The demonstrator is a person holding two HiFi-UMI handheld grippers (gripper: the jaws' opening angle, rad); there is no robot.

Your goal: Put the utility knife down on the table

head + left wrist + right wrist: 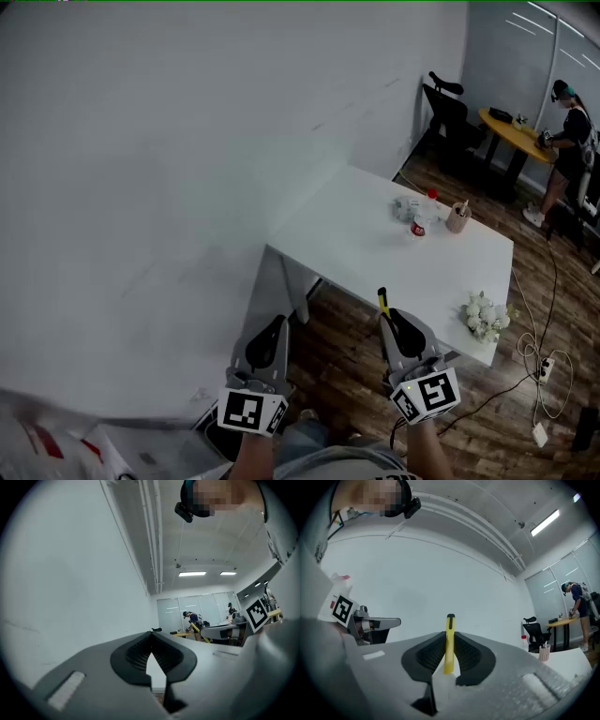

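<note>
A yellow utility knife (pixel 449 641) with a black tip stands upright, and my right gripper (pixel 449 648) is shut on it. In the head view the utility knife (pixel 382 301) sticks out past my right gripper (pixel 401 328), held in the air just short of the near edge of the white table (pixel 375 253). To its left, over the floor by the table's corner, my left gripper (pixel 268 339) is shut with nothing in it. The left gripper view has my left gripper (pixel 152 648) with its jaws closed, tips together, pointing at the wall and the far room.
On the table stand a red-capped bottle (pixel 421 217), a cup of pens (pixel 457 217) and white flowers (pixel 487 315) near the right corner. A white wall (pixel 169 169) runs along the left. Cables and a power strip (pixel 544 367) lie on the wood floor. A person (pixel 567 141) works at a far round table.
</note>
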